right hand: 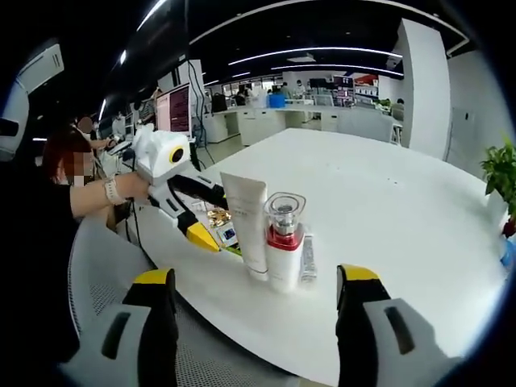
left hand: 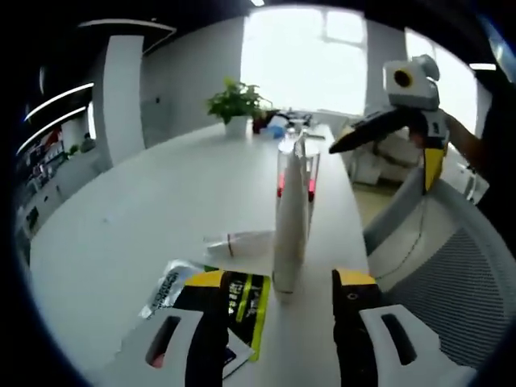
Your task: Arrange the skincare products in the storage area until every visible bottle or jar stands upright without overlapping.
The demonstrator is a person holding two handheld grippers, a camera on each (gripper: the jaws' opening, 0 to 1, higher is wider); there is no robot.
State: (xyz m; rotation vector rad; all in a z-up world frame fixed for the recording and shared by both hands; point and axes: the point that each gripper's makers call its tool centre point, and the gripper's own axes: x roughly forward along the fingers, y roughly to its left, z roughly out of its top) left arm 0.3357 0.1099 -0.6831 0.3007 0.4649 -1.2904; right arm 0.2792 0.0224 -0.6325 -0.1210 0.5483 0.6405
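The white tube (right hand: 247, 226) stands on its cap near the table's edge, and the clear-capped pump bottle (right hand: 284, 242) with the red band stands just beside it, so close that you cannot tell whether they touch. In the left gripper view the tube (left hand: 289, 222) hides most of that bottle (left hand: 309, 173) because you are looking along the row. A small clear tube (left hand: 242, 243) lies flat on the table (left hand: 145, 218) next to the two standing items; in the right gripper view it (right hand: 307, 258) sits against the bottle's far side. That one looks like the piece yet to be stood up.

Flat sachets lie nearer you: a yellow-green packet (left hand: 246, 310) and a pale one (left hand: 169, 286), both partly under your left gripper (left hand: 278, 302). They hold no bottle or jar and probably need only to stay clear of the row.

Your left gripper's jaws are spread wide with nothing between them, framing the tube's base. Your right gripper (right hand: 258, 282) is likewise wide and empty, held back off the table edge above the mesh chair (right hand: 105, 282), presumably to leave room for the left. A potted plant (left hand: 235, 103) stands at the far end of the table.
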